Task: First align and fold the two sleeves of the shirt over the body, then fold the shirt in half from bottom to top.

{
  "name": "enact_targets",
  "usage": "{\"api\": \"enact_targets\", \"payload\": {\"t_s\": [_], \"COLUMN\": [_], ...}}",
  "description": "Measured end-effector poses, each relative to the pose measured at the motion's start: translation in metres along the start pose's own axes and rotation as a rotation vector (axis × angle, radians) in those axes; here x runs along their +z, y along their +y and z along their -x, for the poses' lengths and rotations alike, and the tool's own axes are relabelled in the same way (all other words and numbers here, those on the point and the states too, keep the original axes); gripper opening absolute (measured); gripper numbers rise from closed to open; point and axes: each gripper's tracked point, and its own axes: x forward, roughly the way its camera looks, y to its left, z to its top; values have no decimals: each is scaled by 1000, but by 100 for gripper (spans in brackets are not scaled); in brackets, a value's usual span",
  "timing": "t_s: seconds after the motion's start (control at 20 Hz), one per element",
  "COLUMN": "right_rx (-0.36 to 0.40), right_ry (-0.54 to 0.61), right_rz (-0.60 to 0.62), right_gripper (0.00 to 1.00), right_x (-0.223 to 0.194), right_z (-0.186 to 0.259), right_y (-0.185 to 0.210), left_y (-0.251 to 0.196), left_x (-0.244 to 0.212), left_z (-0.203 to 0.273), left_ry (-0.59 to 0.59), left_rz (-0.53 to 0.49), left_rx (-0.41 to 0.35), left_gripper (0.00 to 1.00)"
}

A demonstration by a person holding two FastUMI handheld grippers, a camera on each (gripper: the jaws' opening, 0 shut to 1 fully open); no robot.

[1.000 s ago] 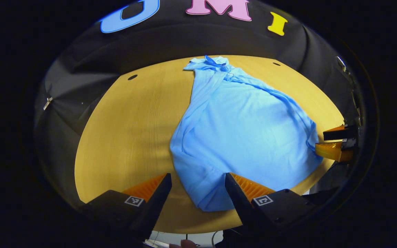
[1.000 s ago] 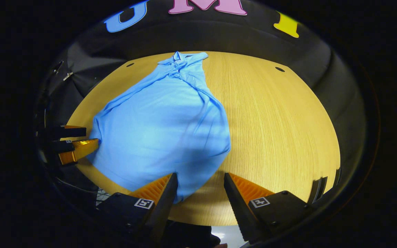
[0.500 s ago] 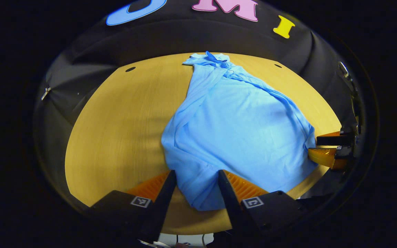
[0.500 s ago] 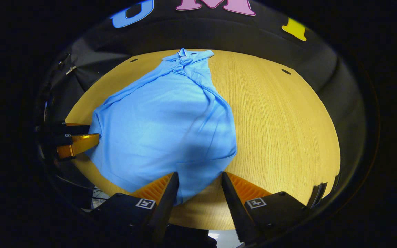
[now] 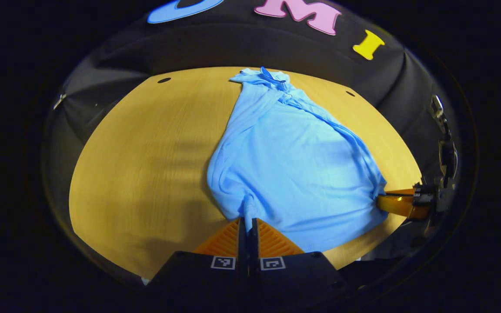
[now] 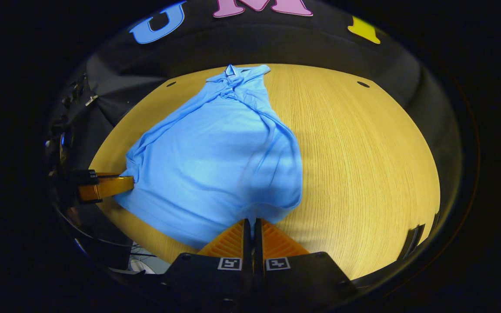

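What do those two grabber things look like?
Each gripper, left and right, has a chunky black body ending in two ridged, wedge-shaped jaws. A small square black-and-white marker tag sits on each side. No cables or sleeves can be made out.

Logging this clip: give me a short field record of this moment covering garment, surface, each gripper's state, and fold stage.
garment: light blue shirt, lying lengthwise on the table, collar at the far end, sleeves already folded over the body
surface: wooden table
left gripper: shut on the shirt's near hem corner
right gripper: shut on the other near hem corner
fold stage: bottom-to-top fold not yet done; hem pinched at both corners, close to the near table edge
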Motion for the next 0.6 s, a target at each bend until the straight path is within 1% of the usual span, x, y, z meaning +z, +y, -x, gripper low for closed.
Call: {"api": "enact_targets", "payload": {"t_s": [0.15,0.3,0.45,0.6], "right_rx": [9,28,41,60], "right_ry": [-49,-114,-201,-301], "right_rz": [-4,-50,-92,-116], "right_gripper": [5,5,5,5], "right_x": [9,34,74,128], "right_z": [10,24,42,57], "right_y": [2,3,0,-4], "left_y": [-4,-11,-16,-26], "left_x": [5,24,63,116], "left_z": [7,22,42,54], "left_ry": [-35,-80,-160,-252], "left_rz": [-14,-2,43,68], "left_rx": [-6,-18,-30,-67], "left_gripper": [7,6,6,6]}}
